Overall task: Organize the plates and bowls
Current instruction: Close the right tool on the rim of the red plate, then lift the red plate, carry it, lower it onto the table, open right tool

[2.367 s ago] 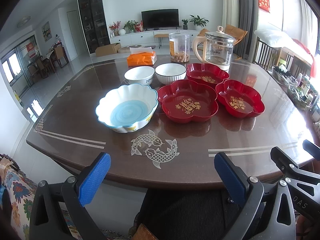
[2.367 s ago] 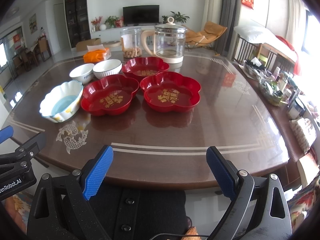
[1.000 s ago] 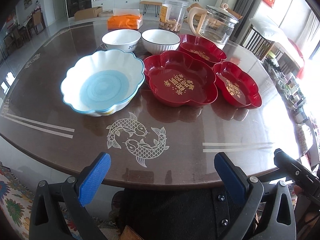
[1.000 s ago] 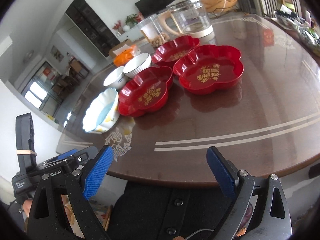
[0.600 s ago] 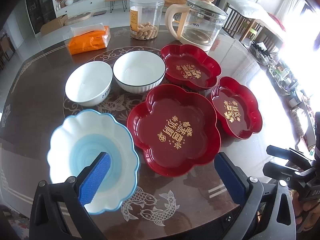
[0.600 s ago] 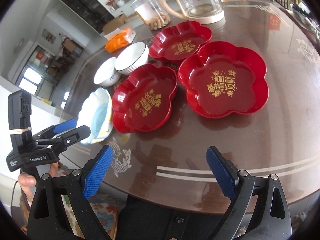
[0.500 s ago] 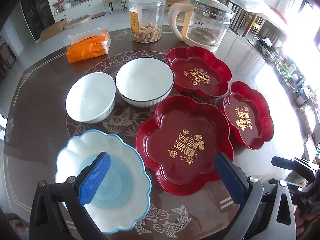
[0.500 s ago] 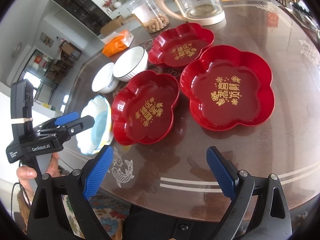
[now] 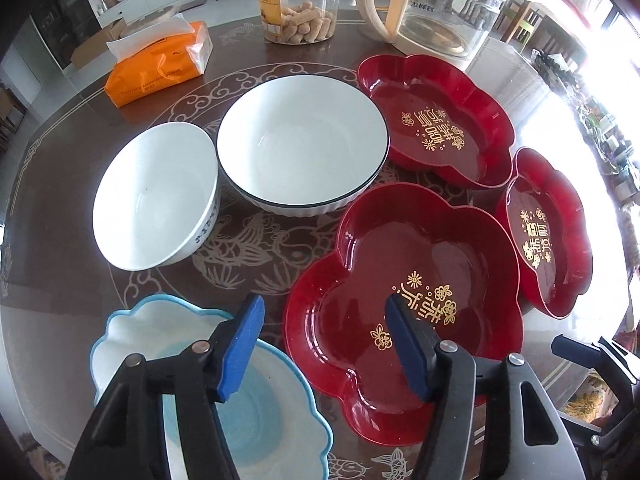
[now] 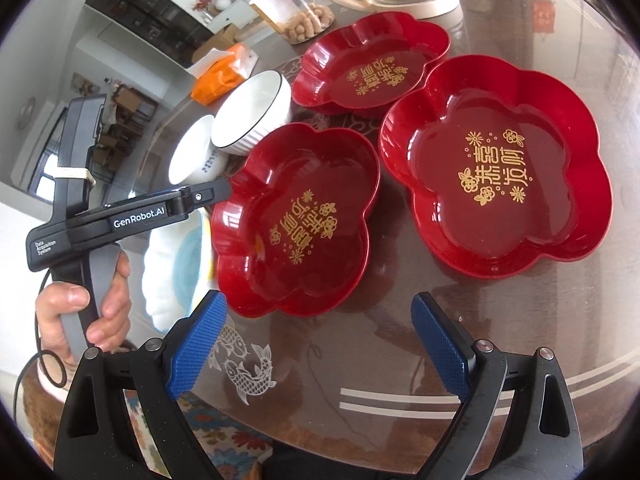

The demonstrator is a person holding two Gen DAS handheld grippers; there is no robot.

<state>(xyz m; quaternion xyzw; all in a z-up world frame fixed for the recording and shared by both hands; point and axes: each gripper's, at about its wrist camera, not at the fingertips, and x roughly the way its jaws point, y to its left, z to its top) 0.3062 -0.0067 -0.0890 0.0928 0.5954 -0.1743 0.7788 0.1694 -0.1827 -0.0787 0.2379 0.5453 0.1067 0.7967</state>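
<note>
Three red flower-shaped plates with gold lettering lie on the dark table: a near one (image 9: pixel 400 264), a far one (image 9: pixel 436 120) and a right one (image 9: pixel 548 232). Left of them stand a large white dark-rimmed bowl (image 9: pixel 300 144), a small white bowl (image 9: pixel 156 200) and a blue-and-white scalloped bowl (image 9: pixel 248 412). My left gripper (image 9: pixel 324 344) hovers over the scalloped bowl's right side and the near plate's left rim. Its jaws are closing, and the pads press on nothing. My right gripper (image 10: pixel 320 348) stands open above the table's front, just short of the near red plate (image 10: pixel 296 220).
At the back stand an orange tissue pack (image 9: pixel 160 64), a clear jar of snacks (image 9: pixel 300 4) and a glass kettle (image 9: pixel 440 4). A hand (image 10: pixel 80 312) holds the left gripper at the left. The table's front edge (image 10: pixel 480 432) runs below my right gripper.
Both grippers have moved forward over the table and tilted down toward the dishes. The left gripper's jaws have narrowed; the right gripper's jaws stay wide.
</note>
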